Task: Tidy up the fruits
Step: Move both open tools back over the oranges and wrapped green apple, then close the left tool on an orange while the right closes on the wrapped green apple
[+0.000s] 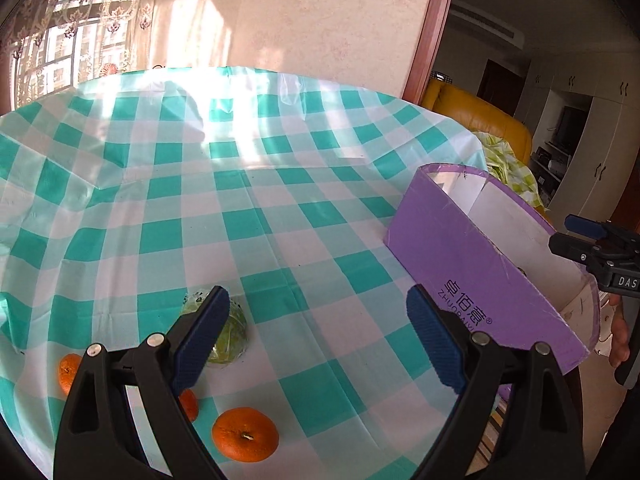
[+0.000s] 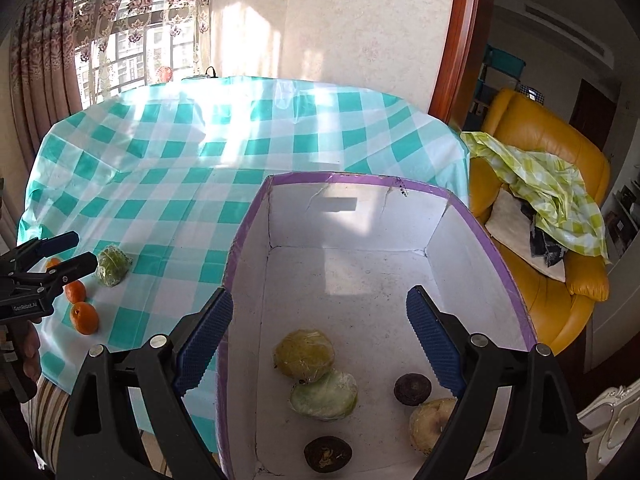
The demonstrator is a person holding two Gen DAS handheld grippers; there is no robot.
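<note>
My left gripper (image 1: pixel 318 316) is open and empty above the checked table. Below it lie an orange (image 1: pixel 245 434), two more oranges (image 1: pixel 69 372) partly hidden by its fingers, and a wrapped green fruit (image 1: pixel 230 338). The purple box (image 1: pixel 460 268) stands to its right. My right gripper (image 2: pixel 320 320) is open and empty above the box (image 2: pixel 504 264). Inside lie a wrapped yellow-green fruit (image 2: pixel 304 354), a pale green one (image 2: pixel 324 396), a pale one (image 2: pixel 430 424) and two dark round fruits (image 2: pixel 412 389). The left gripper (image 2: pixel 64 252) shows at the left, over the oranges (image 2: pixel 84 317).
The round table wears a teal and white checked cloth (image 1: pixel 280 184). A yellow armchair (image 2: pixel 560 160) with a green checked cloth (image 2: pixel 548 188) stands right of the table. A window with curtains (image 2: pixel 132 28) is at the back left.
</note>
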